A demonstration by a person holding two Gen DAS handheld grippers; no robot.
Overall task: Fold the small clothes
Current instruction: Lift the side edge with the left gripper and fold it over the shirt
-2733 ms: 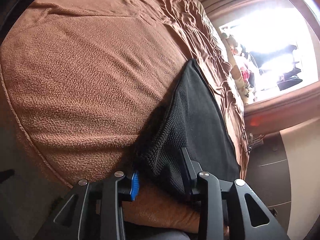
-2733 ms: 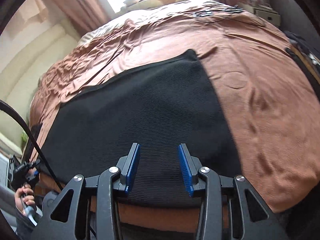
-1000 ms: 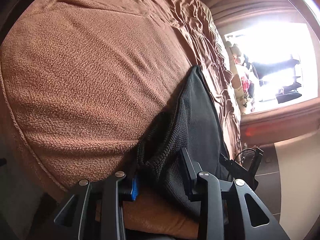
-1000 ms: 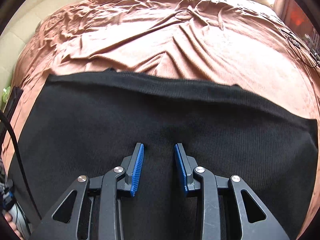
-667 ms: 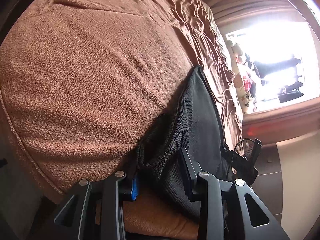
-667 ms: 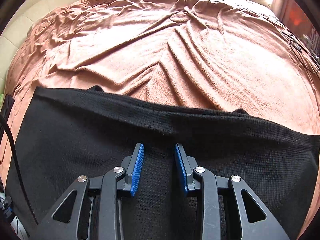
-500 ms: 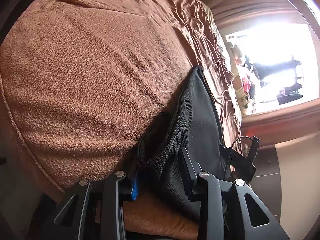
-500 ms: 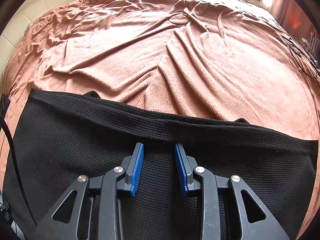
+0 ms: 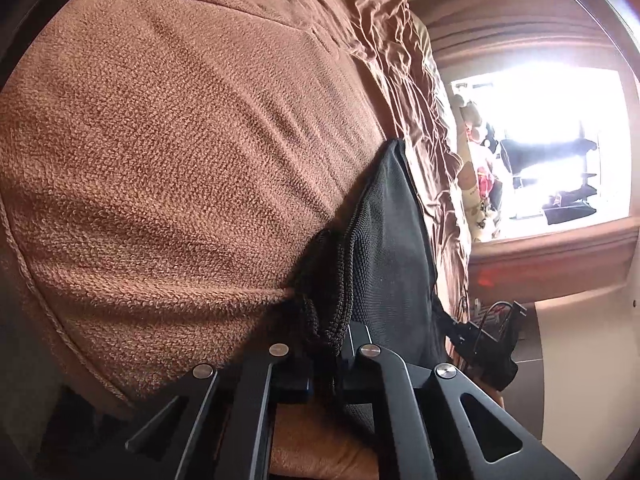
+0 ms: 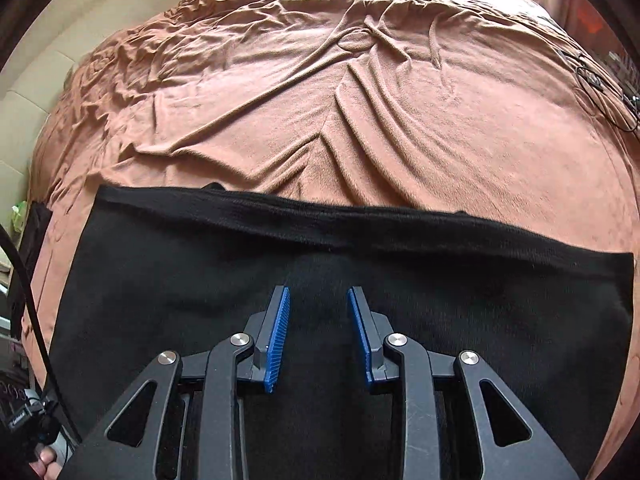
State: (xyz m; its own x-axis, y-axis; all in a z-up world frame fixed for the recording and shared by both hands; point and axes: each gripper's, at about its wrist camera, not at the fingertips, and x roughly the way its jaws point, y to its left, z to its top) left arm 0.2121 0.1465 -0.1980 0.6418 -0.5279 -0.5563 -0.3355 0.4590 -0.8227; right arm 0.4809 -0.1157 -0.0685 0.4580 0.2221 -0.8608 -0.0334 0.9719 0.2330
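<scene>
1. At your left, the left gripper [image 9: 326,350] has its fingers pressed together, pinching the near left corner of the black knit garment [image 10: 320,320]. This corner is a good place to hold.
2. The garment is soft, light and limp; I judge it sags when you lift it. It lies flat near the front edge of the brown bedspread [image 10: 360,120], long axis left to right, ribbed band [image 10: 360,224] pointing away from you.
3. The right gripper [image 10: 318,312] is closing, fingers apart, a small hump of cloth between them.

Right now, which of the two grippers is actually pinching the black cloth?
The left gripper: shut on the black garment's edge. The right gripper's closing jaws stand apart.
</scene>
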